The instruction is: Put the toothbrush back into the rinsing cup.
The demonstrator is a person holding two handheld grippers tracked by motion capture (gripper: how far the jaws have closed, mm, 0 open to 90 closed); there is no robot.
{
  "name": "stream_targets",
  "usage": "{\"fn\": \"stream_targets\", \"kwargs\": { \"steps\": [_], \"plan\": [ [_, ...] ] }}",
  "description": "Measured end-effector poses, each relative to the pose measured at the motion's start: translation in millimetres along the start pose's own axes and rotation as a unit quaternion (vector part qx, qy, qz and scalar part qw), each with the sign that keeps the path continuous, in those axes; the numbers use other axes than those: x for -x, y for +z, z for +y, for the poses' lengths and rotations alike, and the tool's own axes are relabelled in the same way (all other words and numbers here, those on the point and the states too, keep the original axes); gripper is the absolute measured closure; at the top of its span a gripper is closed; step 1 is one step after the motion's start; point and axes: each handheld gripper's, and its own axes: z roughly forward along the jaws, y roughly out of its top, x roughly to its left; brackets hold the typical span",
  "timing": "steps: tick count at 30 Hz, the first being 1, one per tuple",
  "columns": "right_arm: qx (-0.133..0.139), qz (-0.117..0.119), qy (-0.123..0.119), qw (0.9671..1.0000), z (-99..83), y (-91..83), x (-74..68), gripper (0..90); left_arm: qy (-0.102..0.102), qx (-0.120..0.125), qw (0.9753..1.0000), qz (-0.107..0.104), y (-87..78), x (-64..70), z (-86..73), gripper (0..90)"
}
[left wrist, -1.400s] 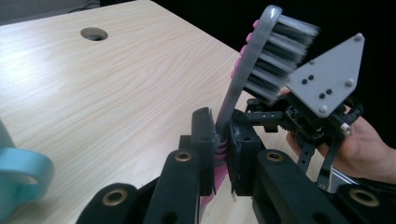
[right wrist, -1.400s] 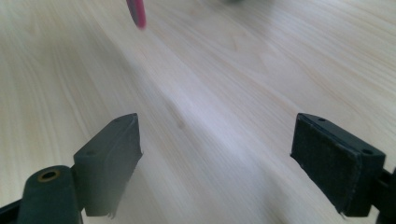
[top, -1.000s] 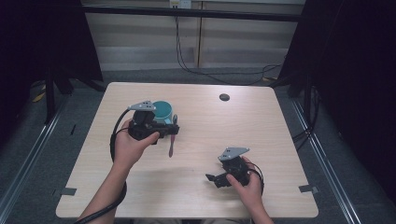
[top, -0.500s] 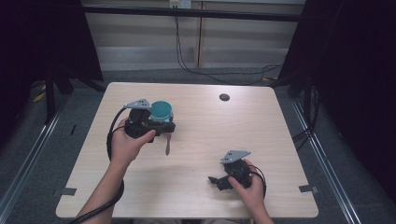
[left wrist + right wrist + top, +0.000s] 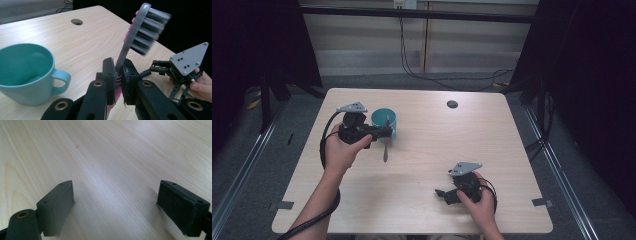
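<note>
My left gripper [image 5: 386, 133] is shut on a grey and pink toothbrush [image 5: 385, 147], held in the air just in front of a teal mug [image 5: 384, 121]. In the left gripper view the jaws clamp the toothbrush [image 5: 143, 27] by its handle. Its bristled head points up and away, and the empty mug [image 5: 25, 72] stands at the left. My right gripper [image 5: 443, 193] rests low near the table's front right, open, with bare wood between its jaws [image 5: 117, 205]. It appears farther off as the other gripper [image 5: 183, 67] in the left gripper view.
The light wooden table [image 5: 492, 145] has a small round cable hole [image 5: 452, 104] near its far edge. Dark curtains and black frame posts stand around the table, and cables hang behind it.
My left gripper has carried the toothbrush slightly left, closer to the mug. The right gripper has drifted a little toward the table's front edge.
</note>
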Motion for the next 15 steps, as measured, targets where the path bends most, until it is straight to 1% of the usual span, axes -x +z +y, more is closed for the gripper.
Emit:
{"fn": "stream_targets", "kwargs": {
  "steps": [8, 11, 14, 15],
  "plan": [
    [0.000, 0.000, 0.000, 1.0000, 0.1, 0.2, 0.1, 12.8, -0.003, 0.004, 0.9999, 0.011, -5.1, -4.8, 4.2, 83.3],
    [0.000, 0.001, 0.000, 1.0000, 0.1, 0.2, 0.1, 12.7, -0.003, 0.004, 0.9999, 0.012, -5.8, -6.1, 5.4, 83.2],
    [-0.001, 0.001, 0.000, 1.0000, 0.1, 0.2, 0.2, 12.7, -0.004, 0.006, 0.9999, 0.007, -6.3, -7.6, 8.0, 83.2],
    [0.000, 0.000, 0.000, 1.0000, 0.1, 0.2, 0.2, 12.7, -0.001, 0.005, 0.9999, 0.009, -6.9, -8.5, 9.1, 83.3]
  ]
}}
